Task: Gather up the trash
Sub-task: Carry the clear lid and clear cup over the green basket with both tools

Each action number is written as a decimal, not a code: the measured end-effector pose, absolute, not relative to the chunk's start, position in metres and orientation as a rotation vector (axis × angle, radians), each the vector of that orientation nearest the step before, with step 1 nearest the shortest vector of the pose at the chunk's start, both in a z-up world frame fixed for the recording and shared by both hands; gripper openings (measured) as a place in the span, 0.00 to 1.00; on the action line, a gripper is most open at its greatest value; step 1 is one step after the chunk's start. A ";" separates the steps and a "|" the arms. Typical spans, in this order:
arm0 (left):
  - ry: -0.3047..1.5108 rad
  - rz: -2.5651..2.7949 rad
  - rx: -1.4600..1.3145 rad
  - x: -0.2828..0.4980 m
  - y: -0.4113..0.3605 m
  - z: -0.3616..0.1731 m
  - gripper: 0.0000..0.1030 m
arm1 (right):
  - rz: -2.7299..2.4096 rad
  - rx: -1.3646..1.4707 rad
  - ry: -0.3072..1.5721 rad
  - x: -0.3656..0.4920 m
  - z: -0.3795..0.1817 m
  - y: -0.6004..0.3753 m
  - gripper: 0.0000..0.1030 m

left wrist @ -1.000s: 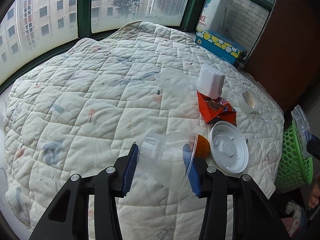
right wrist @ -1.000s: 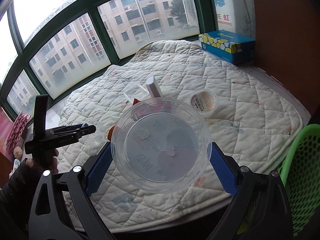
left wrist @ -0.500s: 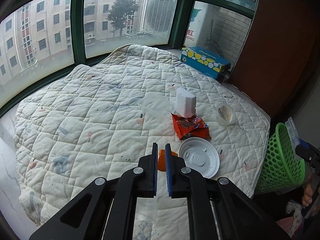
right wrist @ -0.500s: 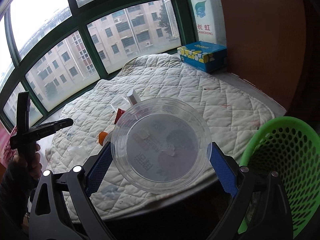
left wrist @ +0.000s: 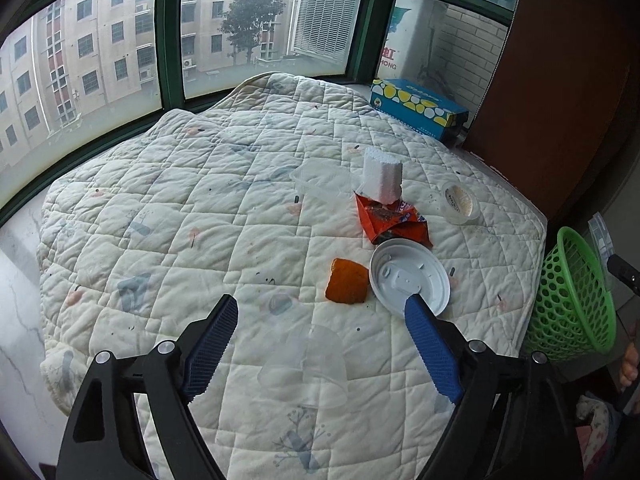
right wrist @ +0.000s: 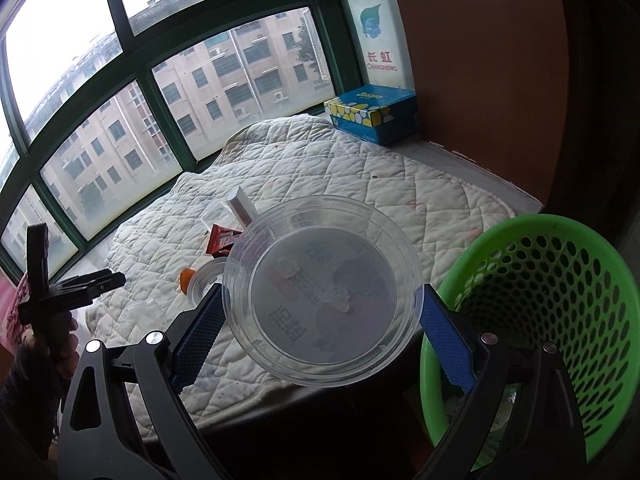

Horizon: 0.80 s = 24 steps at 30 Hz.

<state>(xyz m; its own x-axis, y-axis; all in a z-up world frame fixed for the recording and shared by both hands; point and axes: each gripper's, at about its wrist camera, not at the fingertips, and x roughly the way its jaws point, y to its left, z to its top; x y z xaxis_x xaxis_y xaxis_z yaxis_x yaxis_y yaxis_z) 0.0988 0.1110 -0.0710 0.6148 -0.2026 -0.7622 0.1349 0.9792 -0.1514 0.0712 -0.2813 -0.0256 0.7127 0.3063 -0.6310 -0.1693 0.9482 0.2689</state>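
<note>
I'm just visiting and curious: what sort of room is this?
Probably a bay-window nook in an apartment: curved green-framed windows face residential blocks, a quilted pad covers the ledge, and a tissue box sits in the corner.

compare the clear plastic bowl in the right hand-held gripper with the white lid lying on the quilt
The clear plastic bowl is see-through and deep-walled; the white lid is opaque and shallow. The bowl is held off the quilt between the blue pads of the right hand-held gripper, beside the green basket; the lid lies flat on the quilt, ungripped, next to an orange scrap. Both are round plastic.
</note>
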 end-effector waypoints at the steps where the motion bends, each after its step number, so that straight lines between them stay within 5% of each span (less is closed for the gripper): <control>1: 0.901 -0.198 -0.089 0.097 0.112 -0.077 0.82 | 0.266 0.197 0.732 0.071 -0.026 -0.281 0.90; 12: 1.011 -0.183 -0.098 0.090 0.111 -0.138 0.83 | 0.280 0.176 0.735 0.069 -0.023 -0.267 0.90; 17: 1.027 -0.187 -0.111 0.093 0.110 -0.148 0.60 | 0.276 0.172 0.735 0.068 -0.023 -0.266 0.90; 24: 0.987 -0.174 -0.105 0.090 0.106 -0.128 0.57 | 0.267 0.173 0.727 0.066 -0.021 -0.270 0.90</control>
<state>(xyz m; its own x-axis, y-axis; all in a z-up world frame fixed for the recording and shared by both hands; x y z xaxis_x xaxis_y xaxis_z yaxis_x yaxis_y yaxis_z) 0.0899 0.1065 -0.1281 0.5392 -0.1932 -0.8197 0.0980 0.9811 -0.1668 0.0657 -0.2700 -0.0206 0.7155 0.2999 -0.6310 -0.1804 0.9519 0.2478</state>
